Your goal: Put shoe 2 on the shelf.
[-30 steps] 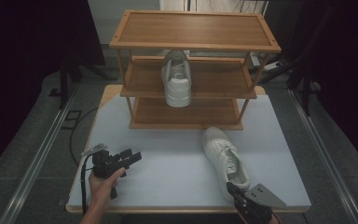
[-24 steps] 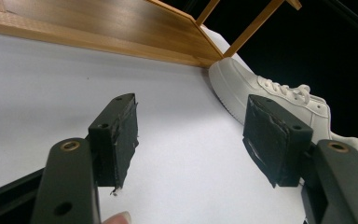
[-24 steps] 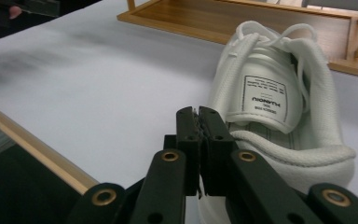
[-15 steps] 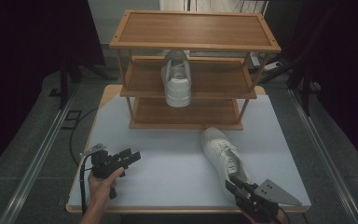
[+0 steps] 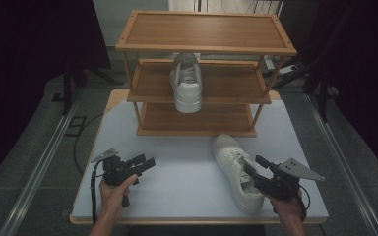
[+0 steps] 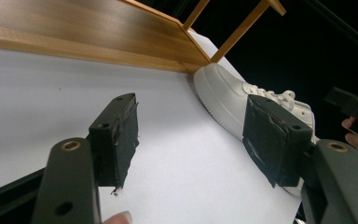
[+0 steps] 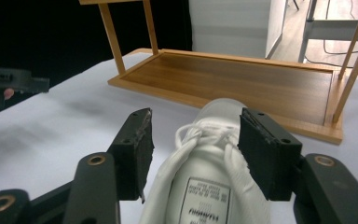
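Observation:
A white sneaker (image 5: 234, 169) lies on the white table (image 5: 177, 147), toe toward the wooden rack (image 5: 204, 29). A second white sneaker (image 5: 187, 86) stands on the rack's middle shelf. My right gripper (image 5: 254, 164) is at the table sneaker's heel end. Its jaws have just been opening and now stand wide on either side of the sneaker's tongue and laces (image 7: 205, 140); the pads (image 7: 137, 147) do not press on it. My left gripper (image 5: 145, 162) hovers open over the table's left front, with nothing between its jaws, and the sneaker (image 6: 228, 95) lies beyond it.
The three-tier rack stands at the back of the table, its bottom shelf (image 7: 242, 84) just past the sneaker's toe. Bare table top (image 6: 51, 84) lies between the two grippers. Dark floor with rails (image 5: 44, 162) surrounds the table.
My right gripper has come forward from the table's front edge over the sneaker's heel, and its jaws have gone from shut to wide open. The left gripper has stayed put.

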Motion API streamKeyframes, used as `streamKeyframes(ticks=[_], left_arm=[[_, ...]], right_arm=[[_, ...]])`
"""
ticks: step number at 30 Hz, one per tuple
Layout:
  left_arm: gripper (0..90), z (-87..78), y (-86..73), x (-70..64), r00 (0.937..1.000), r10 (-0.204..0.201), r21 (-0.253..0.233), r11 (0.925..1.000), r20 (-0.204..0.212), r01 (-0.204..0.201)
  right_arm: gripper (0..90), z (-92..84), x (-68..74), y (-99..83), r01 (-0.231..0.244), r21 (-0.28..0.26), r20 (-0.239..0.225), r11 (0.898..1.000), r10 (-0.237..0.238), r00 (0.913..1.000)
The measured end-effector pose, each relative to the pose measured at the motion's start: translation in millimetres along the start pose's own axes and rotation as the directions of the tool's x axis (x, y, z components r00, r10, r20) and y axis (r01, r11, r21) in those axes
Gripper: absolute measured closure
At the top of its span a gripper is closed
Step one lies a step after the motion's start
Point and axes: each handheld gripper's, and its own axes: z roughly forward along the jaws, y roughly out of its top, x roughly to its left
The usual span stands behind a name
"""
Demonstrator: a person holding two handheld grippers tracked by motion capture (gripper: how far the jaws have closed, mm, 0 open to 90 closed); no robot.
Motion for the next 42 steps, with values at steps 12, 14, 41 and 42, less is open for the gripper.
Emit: streamKeyframes(ticks=[12,14,41,42], left_arm=[[35.8,-1.0,-3.8,2.4,0.9999,0.008,0.014,0.9999,-0.014,-0.008],[35.8,-0.8,-4.4,3.6,0.9999,0.002,0.015,0.9999,-0.014,-0.001],[35.9,-1.7,-5.2,7.6,0.9995,-0.029,0.020,0.9994,-0.014,0.029],[35.9,-1.5,-5.4,8.0,0.9994,-0.030,0.021,0.9993,-0.015,0.030]], right_arm=[[41.7,10.7,-14.5,-15.0,-0.021,0.062,0.012,0.998,0.021,0.9997],[41.3,14.0,-19.7,-19.0,-0.030,0.084,0.032,0.996,0.027,0.9991],[82.3,43.8,-41.2,-32.3,-0.097,0.156,0.103,0.983,0.081,0.9914],[82.4,43.1,-42.4,-32.9,-0.109,0.149,0.098,0.983,0.095,0.9907]])
